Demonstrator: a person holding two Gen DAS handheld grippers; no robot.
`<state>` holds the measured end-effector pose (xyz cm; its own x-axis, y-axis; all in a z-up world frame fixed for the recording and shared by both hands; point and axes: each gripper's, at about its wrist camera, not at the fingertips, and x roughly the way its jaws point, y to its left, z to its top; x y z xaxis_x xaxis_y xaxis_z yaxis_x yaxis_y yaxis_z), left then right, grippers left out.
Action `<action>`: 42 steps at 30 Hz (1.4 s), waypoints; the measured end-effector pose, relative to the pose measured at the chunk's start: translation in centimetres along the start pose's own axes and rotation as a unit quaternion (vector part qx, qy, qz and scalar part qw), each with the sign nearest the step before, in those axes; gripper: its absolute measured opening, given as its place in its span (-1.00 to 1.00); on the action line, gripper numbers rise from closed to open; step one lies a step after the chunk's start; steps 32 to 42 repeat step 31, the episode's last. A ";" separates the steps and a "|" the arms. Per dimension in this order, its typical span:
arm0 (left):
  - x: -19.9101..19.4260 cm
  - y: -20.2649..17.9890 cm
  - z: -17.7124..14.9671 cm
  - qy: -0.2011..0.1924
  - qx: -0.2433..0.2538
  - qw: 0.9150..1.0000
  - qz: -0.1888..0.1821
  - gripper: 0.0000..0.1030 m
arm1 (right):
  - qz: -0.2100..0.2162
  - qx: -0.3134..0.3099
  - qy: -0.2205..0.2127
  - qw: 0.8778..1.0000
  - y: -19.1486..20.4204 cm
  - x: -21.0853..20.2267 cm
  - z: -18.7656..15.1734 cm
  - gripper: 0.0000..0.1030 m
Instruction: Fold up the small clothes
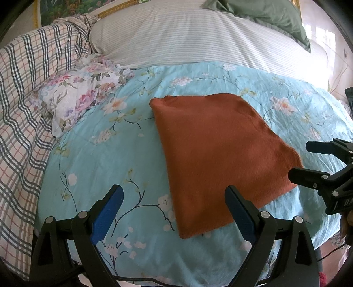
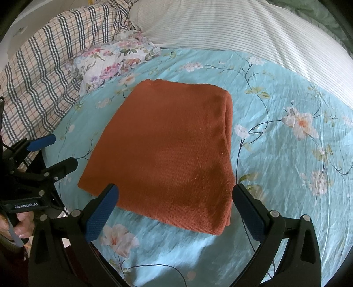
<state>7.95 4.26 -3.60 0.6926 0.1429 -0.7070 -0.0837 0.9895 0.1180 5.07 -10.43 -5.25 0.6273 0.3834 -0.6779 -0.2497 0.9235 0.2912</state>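
Observation:
A rust-orange knitted garment (image 1: 218,154) lies folded into a flat rectangle on the light blue floral bedspread (image 1: 110,154). It also shows in the right wrist view (image 2: 167,152), with its stacked fold edges on the right side. My left gripper (image 1: 174,198) is open and empty, held above the bedspread at the garment's near left corner. My right gripper (image 2: 174,196) is open and empty, hovering over the garment's near edge. The right gripper also shows in the left wrist view (image 1: 304,161) at the garment's right corner. The left gripper shows in the right wrist view (image 2: 59,152) at the garment's left side.
A folded floral cloth (image 1: 81,97) lies at the bedspread's far left. A plaid blanket (image 1: 26,110) is bunched along the left. A striped pillow (image 1: 187,37) and a green pillow (image 1: 273,15) lie at the back.

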 end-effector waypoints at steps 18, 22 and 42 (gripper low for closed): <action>1.2 0.8 2.1 -0.006 -0.009 1.000 -0.002 0.82 | -0.002 0.010 -0.004 1.000 -1.1 0.9 1.4 0.99; 1.5 0.8 2.2 -0.003 -0.012 1.000 0.001 0.82 | 0.000 0.011 -0.007 1.000 -1.3 1.2 1.9 0.99; 3.1 1.1 2.4 0.015 -0.035 0.999 0.001 0.82 | 0.014 0.035 -0.003 0.999 -1.9 3.2 2.4 0.99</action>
